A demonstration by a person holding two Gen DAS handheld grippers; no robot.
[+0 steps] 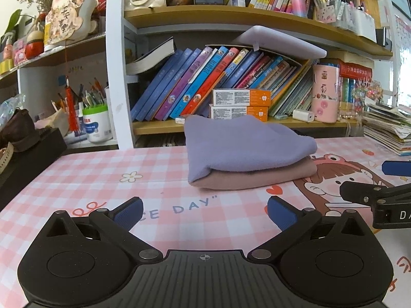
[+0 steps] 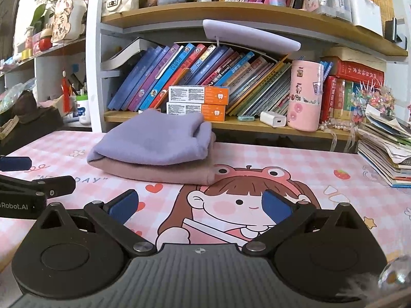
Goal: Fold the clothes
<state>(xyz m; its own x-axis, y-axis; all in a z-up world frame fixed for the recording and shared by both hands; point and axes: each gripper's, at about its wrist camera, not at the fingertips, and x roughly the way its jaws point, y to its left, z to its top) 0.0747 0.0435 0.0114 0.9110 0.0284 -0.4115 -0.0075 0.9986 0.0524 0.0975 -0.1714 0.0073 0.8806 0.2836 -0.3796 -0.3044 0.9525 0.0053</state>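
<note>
The pink checked table mat with cartoon print [image 1: 77, 169] lies flat and runs back to the wooden bookshelf [image 1: 257, 16]; a bare strip of mat separates both grippers from the clothes; a black box [image 1: 28, 159] borders the mat on the left and a leaning stack of magazines [image 2: 385, 151] borders it on the right.

The left gripper [image 1: 204, 211] hovers low over the mat with its jaws spread wide and nothing between them; the right gripper [image 2: 200, 205] hovers likewise, jaws wide and empty, just beside the left one.

The folded lilac fleece garment [image 1: 241, 146] rests squarely on the folded dusty-pink fleece garment [image 1: 257, 178]; the pair forms one low stack near the rear edge of the mat, just in front of the lowest shelf; the rounded fold edges face the left, the layered open edges face the right; both surfaces appear soft, matt and slightly napped.

The blue finger pads [image 1: 128, 213] are ribbed rubber; the gripper bodies are black moulded plastic.
</note>
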